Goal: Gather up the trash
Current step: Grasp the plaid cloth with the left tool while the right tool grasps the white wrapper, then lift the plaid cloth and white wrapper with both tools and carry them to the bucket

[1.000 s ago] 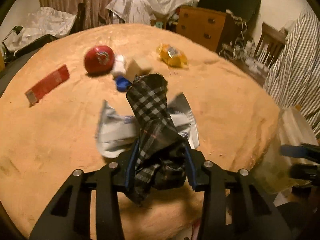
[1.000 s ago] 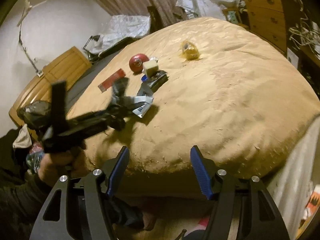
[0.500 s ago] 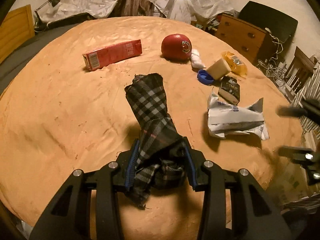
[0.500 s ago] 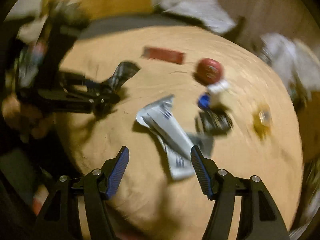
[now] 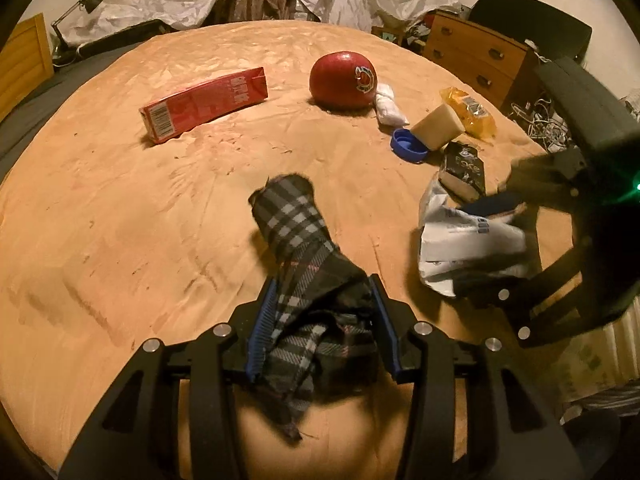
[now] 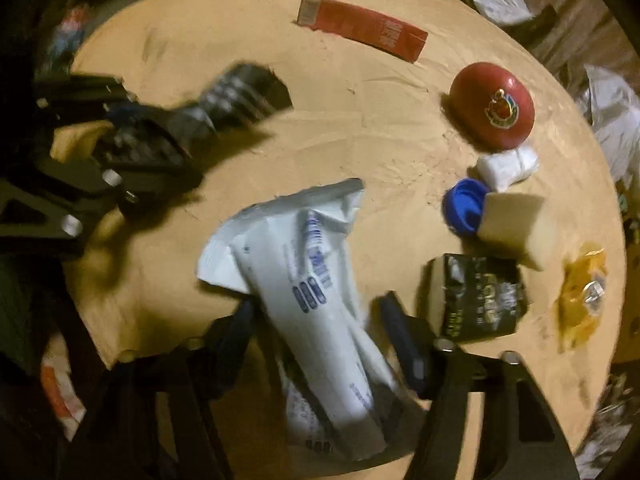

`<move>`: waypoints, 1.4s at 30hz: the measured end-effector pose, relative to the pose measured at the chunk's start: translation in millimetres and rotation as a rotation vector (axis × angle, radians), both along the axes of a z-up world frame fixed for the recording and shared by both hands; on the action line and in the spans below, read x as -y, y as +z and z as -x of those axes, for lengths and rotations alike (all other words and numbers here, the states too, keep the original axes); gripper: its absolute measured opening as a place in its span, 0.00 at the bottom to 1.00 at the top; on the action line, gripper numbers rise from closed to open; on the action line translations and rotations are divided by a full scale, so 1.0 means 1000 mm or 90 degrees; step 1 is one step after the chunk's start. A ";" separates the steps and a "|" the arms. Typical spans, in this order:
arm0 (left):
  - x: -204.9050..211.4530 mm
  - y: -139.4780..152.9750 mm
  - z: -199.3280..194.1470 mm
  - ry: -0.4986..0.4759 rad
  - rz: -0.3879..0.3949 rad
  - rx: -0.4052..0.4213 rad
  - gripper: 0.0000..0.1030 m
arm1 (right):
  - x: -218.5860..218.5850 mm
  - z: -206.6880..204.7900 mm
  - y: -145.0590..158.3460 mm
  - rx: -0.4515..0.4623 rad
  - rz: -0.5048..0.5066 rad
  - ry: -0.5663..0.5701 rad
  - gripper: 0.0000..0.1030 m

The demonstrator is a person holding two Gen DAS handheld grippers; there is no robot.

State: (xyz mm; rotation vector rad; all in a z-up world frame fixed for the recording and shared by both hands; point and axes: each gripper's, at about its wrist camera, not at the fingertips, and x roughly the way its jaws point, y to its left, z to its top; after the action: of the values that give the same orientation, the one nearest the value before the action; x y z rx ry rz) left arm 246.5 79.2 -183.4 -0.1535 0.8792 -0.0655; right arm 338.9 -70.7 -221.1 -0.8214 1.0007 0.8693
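Left gripper (image 5: 322, 324) fingers clenched on a plaid cloth (image 5: 304, 256) jutting forward above the bed (image 5: 120, 200), right gripper (image 6: 316, 320) fingers spread, straddling a crumpled white wrapper (image 6: 304, 280), contact seemingly not made through blur, black packet (image 6: 476, 296) just beside.

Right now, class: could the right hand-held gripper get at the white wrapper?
Probably yes: the right hand-held gripper is open astride the white wrapper, nothing lying between; the black packet sits beside it.
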 end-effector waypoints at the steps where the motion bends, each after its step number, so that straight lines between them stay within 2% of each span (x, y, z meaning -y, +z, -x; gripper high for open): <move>1: 0.001 -0.001 -0.002 0.002 0.002 -0.003 0.43 | 0.002 0.001 0.001 0.006 -0.010 -0.010 0.52; 5: 0.004 -0.008 -0.009 0.004 0.006 -0.013 0.43 | 0.009 0.007 0.004 0.026 -0.048 -0.059 0.43; 10: 0.011 -0.008 -0.006 0.015 -0.013 -0.002 0.40 | 0.039 0.020 0.013 0.032 -0.135 -0.145 0.39; 13: 0.012 -0.004 0.000 0.022 -0.014 0.011 0.39 | 0.067 0.038 0.023 0.035 -0.206 -0.221 0.38; 17: 0.023 0.011 0.015 0.023 -0.031 0.050 0.39 | 0.103 0.060 0.041 0.065 -0.287 -0.300 0.38; 23: 0.052 0.054 0.052 0.020 -0.068 0.145 0.39 | 0.138 0.101 0.071 0.134 -0.395 -0.386 0.38; 30: 0.082 0.107 0.097 0.040 -0.119 0.258 0.39 | 0.141 0.151 0.114 0.260 -0.457 -0.396 0.38; 34: 0.094 0.136 0.120 0.055 -0.132 0.319 0.39 | 0.149 0.181 0.140 0.324 -0.495 -0.403 0.39; 38: 0.099 0.154 0.133 0.067 -0.132 0.352 0.39 | 0.158 0.205 0.158 0.366 -0.514 -0.411 0.39; 42: 0.101 0.162 0.139 0.076 -0.128 0.365 0.39 | 0.164 0.227 0.171 0.384 -0.523 -0.413 0.40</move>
State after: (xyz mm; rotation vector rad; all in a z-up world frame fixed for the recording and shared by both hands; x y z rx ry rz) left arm 107.5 -21.8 -20.9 0.0057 0.3001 0.0879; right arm 112.4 -234.6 -50.4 -0.0068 0.2641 0.3525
